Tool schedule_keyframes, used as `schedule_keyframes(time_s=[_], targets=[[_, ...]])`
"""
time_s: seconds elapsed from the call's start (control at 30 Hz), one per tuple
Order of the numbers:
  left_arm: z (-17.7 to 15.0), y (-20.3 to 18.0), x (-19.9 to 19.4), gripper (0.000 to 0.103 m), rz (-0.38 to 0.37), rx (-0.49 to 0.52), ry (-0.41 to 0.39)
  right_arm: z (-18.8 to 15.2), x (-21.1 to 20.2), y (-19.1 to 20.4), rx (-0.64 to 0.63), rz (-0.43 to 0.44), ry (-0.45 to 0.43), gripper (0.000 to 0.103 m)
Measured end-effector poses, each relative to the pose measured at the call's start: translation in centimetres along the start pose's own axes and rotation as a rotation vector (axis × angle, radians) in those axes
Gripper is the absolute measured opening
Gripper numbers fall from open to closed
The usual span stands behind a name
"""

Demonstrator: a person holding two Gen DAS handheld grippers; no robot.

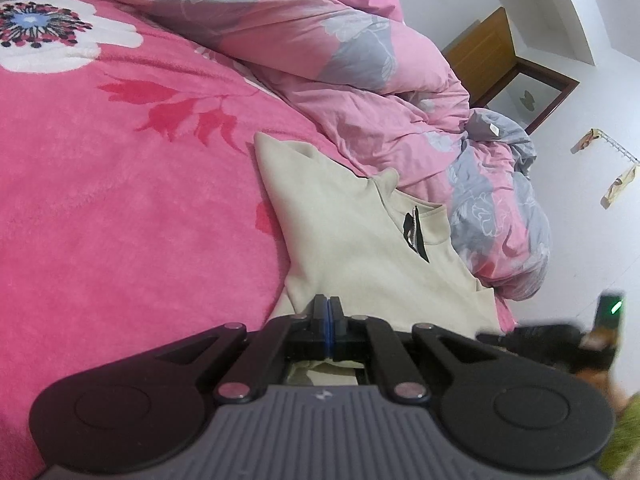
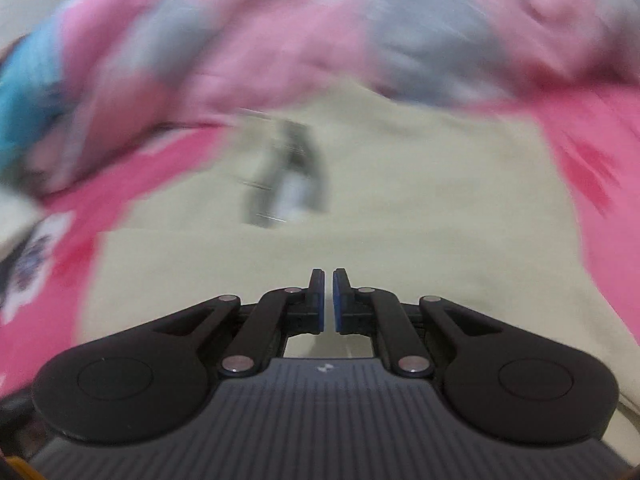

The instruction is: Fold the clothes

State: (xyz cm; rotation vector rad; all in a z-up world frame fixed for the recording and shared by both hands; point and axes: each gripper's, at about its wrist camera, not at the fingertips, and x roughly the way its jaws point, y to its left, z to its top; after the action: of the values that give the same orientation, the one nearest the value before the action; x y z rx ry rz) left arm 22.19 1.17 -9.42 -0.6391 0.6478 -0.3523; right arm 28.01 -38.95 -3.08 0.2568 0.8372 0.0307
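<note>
Cream cotton T-shirt (image 1: 360,236) with a dark chest print lies on the bright pink floral fleece blanket (image 1: 120,200), beside the crumpled pink-and-grey quilt (image 1: 360,72). Left gripper (image 1: 328,312) is clenched, pads together at the shirt's near edge, probably pinching fabric to lift a fold; the nip itself is hidden. Right gripper (image 2: 328,300) hovers over the shirt, fingers slightly parted, grasping nothing. Right view is badly blurred.

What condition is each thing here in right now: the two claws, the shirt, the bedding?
Left claw: shut, at the shirt's edge.
Right claw: slightly open over the shirt, holding nothing.
Cream shirt: lying flat, sleeve spread out, not folded.
Pink blanket: spread smooth.
Floral duvet: bunched in a heap beside the shirt.
</note>
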Motion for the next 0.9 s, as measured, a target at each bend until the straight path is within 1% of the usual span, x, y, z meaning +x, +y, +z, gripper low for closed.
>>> schedule_keyframes(time_s=[0.03, 0.13, 0.17, 0.2, 0.23, 0.27, 0.37, 0.43, 0.47, 0.53, 0.57, 0.6, 0.63, 0.67, 0.7, 0.73, 0.77, 0.8, 0.87, 0.9], targets=[[0.0, 0.0, 0.0, 0.004, -0.002, -0.001, 0.0, 0.0, -0.3, -1.7, 0.05, -0.003, -0.014, 0.0], [0.1, 0.1, 0.1, 0.004, -0.004, -0.004, 0.002, -0.2, -1.4, -6.7, 0.202, -0.006, -0.059, 0.0], [0.1, 0.0, 0.1, 0.004, -0.003, -0.003, 0.002, 0.0, -2.8, -7.5, 0.214, -0.008, -0.103, 0.005], [0.1, 0.0, 0.1, 0.004, -0.002, -0.002, 0.003, 0.2, -4.3, -8.3, 0.225, -0.009, -0.148, 0.005], [0.1, 0.0, 0.1, 0.004, 0.0, -0.001, 0.003, 0.3, -5.5, -8.9, 0.233, -0.004, -0.175, 0.005], [0.1, -0.1, 0.1, 0.004, 0.002, 0.0, 0.004, 0.3, -6.3, -9.4, 0.244, 0.021, -0.185, 0.005], [0.1, -0.1, 0.1, 0.004, 0.004, 0.002, 0.001, 0.0, -6.3, -10.2, 0.245, 0.13, -0.163, 0.005], [0.0, -0.2, 0.1, 0.004, 0.007, 0.004, -0.002, -0.6, -4.6, -10.8, 0.265, 0.157, -0.135, 0.005], [0.0, -0.3, 0.1, 0.004, 0.01, 0.009, -0.004, -0.9, -3.7, -11.4, 0.274, 0.117, -0.122, 0.005], [0.0, -0.4, 0.1, 0.004, 0.017, 0.018, -0.004, -1.6, -1.9, -12.5, 0.292, 0.032, -0.097, 0.0], [0.1, -0.6, 0.0, 0.004, 0.019, 0.023, -0.003, -2.1, -2.2, -13.4, 0.33, 0.049, -0.129, 0.0], [0.1, -0.7, 0.0, 0.005, 0.017, 0.03, -0.003, -2.5, -3.3, -14.1, 0.366, 0.044, -0.156, 0.0], [0.1, -1.1, -0.1, 0.007, 0.022, 0.043, -0.003, -2.9, -4.5, -14.7, 0.402, 0.037, -0.183, 0.005], [0.2, -1.5, -0.3, 0.012, 0.03, 0.061, -0.004, -3.3, -5.6, -15.3, 0.438, 0.031, -0.21, 0.005], [0.3, -2.1, -0.6, 0.023, 0.036, 0.075, -0.007, -3.6, -7.4, -15.3, 0.415, 0.03, -0.231, 0.005], [-0.1, -3.0, -1.1, 0.029, 0.046, 0.107, -0.002, -3.9, -9.3, -15.3, 0.39, 0.03, -0.252, 0.005], [-0.5, -3.9, -1.7, 0.04, 0.056, 0.14, 0.004, -4.0, -11.2, -15.6, 0.379, 0.038, -0.276, 0.005], [-0.9, -4.8, -2.3, 0.046, 0.066, 0.173, 0.01, -4.2, -13.2, -15.8, 0.369, 0.046, -0.301, 0.005], [-1.7, -6.7, -3.5, 0.047, 0.086, 0.239, 0.022, -4.5, -18.6, -15.9, 0.326, 0.054, -0.376, 0.005], [-2.1, -7.6, -4.1, 0.047, 0.095, 0.272, 0.028, -4.6, -20.6, -16.1, 0.304, 0.055, -0.403, 0.005]])
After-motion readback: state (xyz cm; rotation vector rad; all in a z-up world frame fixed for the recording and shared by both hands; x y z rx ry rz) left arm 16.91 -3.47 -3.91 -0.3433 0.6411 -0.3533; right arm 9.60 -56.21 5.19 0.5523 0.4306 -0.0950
